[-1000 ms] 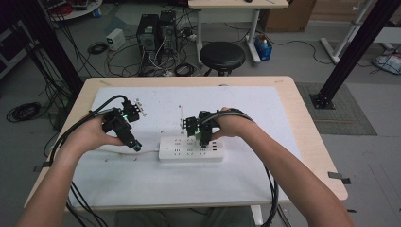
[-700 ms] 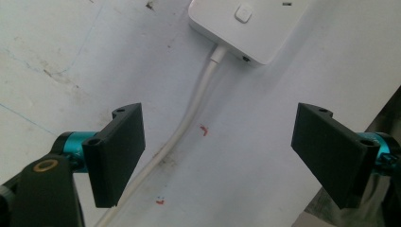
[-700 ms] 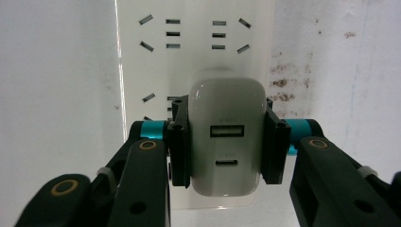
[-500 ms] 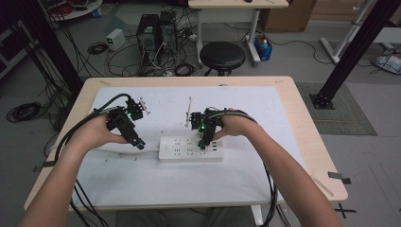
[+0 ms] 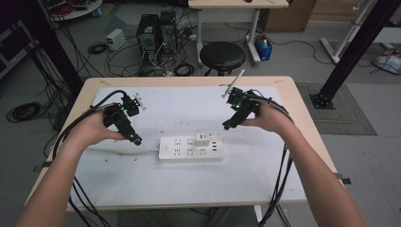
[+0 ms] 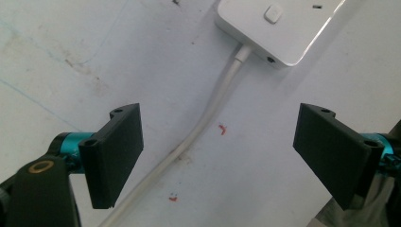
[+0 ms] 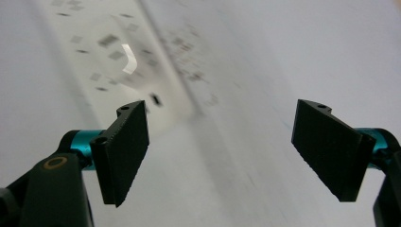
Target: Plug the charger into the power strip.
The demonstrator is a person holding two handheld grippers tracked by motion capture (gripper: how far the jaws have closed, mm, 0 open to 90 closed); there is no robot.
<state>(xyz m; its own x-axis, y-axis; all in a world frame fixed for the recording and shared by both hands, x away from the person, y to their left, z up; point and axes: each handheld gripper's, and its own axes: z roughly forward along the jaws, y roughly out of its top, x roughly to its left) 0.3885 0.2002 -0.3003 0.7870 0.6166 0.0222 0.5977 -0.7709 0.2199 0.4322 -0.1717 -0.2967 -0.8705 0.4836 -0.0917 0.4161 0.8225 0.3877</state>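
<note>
one white power strip (image 5: 191, 148) is lying flat near the middle of the desk (image 5: 302, 111), on the white sheet, with a small white plug adapter (image 5: 203, 138) sitting in its top face toward the right half. its long axis is running left to right across the desk, and its cord (image 6: 203, 118) is leaving the left end and trailing off toward the person's left side. in the left gripper view that corded end, with its square switch button (image 6: 273, 13), is lying just ahead of the jaws.

left gripper (image 5: 134, 140) is hovering just beside the strip's left end with jaws spread wide and nothing between them. right gripper (image 5: 228, 125) is hanging above and to the right of the strip, apart from it, jaws likewise spread and empty; its view is blurring.

judging by this, the plugging step looks finished and both hands seem to be standing clear. any next move would probably call for steadying the strip's left end while the right gripper is closing squarely on the adapter.
</note>
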